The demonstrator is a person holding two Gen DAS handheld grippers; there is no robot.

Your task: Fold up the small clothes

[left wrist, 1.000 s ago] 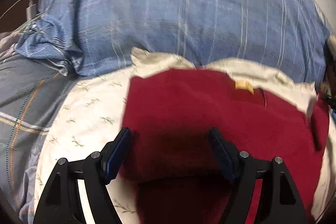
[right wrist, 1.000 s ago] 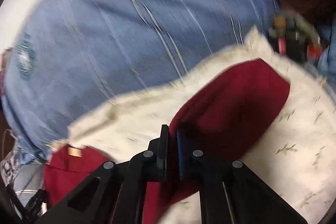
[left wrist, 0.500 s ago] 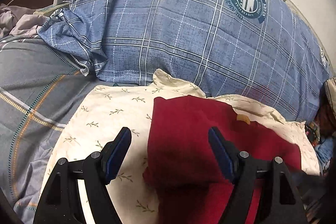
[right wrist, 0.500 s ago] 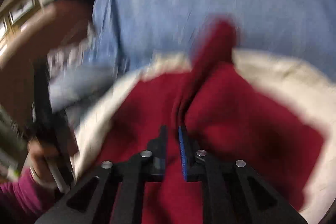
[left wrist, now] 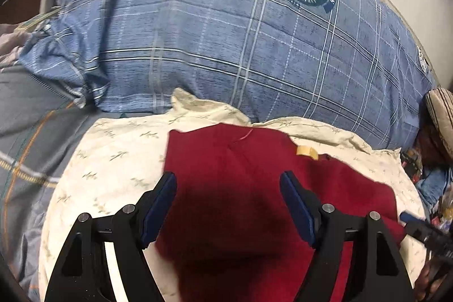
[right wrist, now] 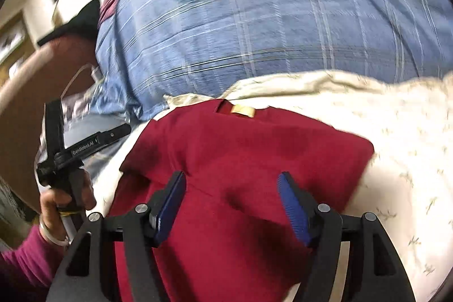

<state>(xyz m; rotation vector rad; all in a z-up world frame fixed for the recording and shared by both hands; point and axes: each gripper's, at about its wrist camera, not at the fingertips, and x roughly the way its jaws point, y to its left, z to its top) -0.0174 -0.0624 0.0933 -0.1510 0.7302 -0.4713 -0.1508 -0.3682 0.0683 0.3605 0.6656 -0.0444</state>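
On the cream sheet a red shirt is spread, judged soft and light, best pinched at a hem corner, while left gripper and right gripper are held agape and empty.

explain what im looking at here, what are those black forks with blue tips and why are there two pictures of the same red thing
The black forks are hand-held grippers, one in each of a person's hands. Each carries a fisheye camera looking forward along its two fingers, so you get two pictures of one scene.

One view is from the left gripper, the other from the right gripper. The blue tips are the finger pads. Both grippers are open and hold nothing.

Under them a dark red garment with a small tan neck label lies partly folded on a cream leaf-print cloth. Behind is a blue plaid pillow. The right view also shows the person's left hand gripping the other tool.
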